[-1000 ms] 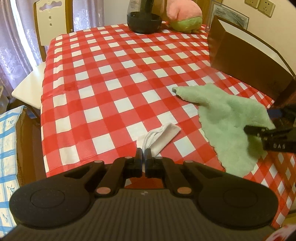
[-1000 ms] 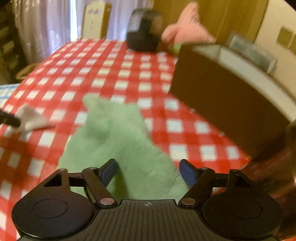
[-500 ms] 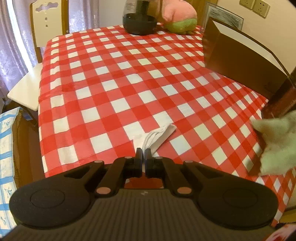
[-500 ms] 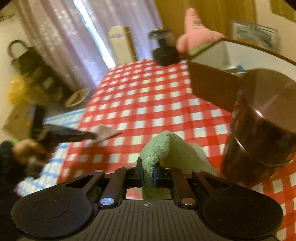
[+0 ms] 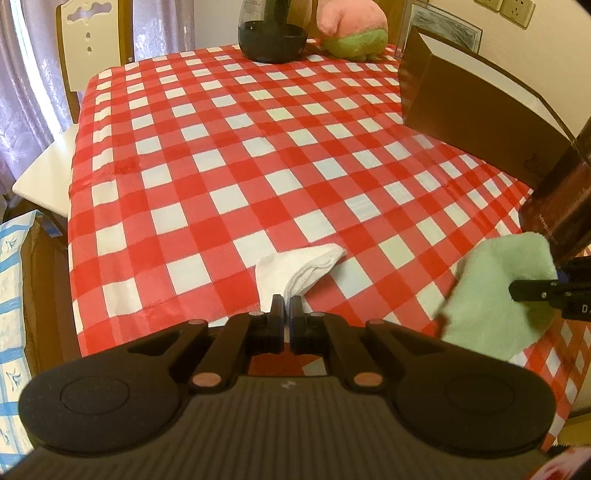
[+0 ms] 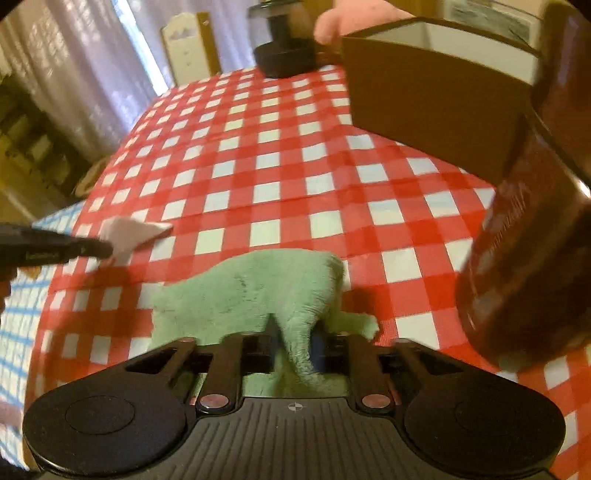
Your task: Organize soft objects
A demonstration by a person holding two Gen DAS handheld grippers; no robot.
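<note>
My left gripper (image 5: 286, 308) is shut on a small white cloth (image 5: 295, 267) lying near the front edge of the red-and-white checked table (image 5: 229, 155). It also shows in the right wrist view (image 6: 127, 232). My right gripper (image 6: 293, 341) is shut on a fluffy green towel (image 6: 251, 291), folded over on the table at the front right. The towel shows in the left wrist view (image 5: 495, 291), with the right gripper's fingers (image 5: 535, 291) on it.
A brown open box (image 5: 476, 107) stands at the right. A dark brown cylindrical container (image 6: 524, 240) stands close beside the towel. A black jar (image 5: 271, 37) and a pink-green plush toy (image 5: 351, 29) sit at the far edge. A chair (image 5: 88, 44) stands at the far left.
The right gripper closed on the green towel, lifted it, then brought it back down folded at the front right. The left gripper stayed shut on the white cloth.
</note>
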